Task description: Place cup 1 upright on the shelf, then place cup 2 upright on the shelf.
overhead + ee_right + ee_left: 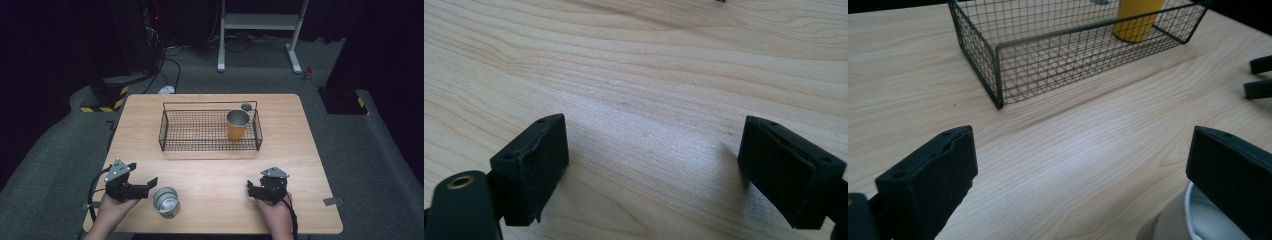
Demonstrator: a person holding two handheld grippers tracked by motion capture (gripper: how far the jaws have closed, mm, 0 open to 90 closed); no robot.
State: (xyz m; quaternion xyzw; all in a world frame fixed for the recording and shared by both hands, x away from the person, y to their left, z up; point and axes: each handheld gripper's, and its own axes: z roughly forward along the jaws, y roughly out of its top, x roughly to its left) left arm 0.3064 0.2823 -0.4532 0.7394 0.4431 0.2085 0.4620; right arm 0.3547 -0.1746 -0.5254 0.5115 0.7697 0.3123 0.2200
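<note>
A silver metal cup (166, 201) stands upright near the table's front edge, just right of my left gripper (142, 175). That gripper is open; in the left gripper view its jaws (1080, 160) stand wide apart over bare wood, and the cup (1170, 227) shows low beside the right jaw. A black wire basket (172, 146) sits mid-table with an orange cup (236, 126) upright in its right end. My right gripper (255, 183) rests at the front right, open, with nothing between its jaws (654, 160).
A small dark round object (246, 106) lies just behind the basket. The wooden table (300, 150) is ringed by grey carpet. A white stand (260, 22) and cables are on the floor beyond. The other gripper's fingertips (1260, 75) show at the right edge.
</note>
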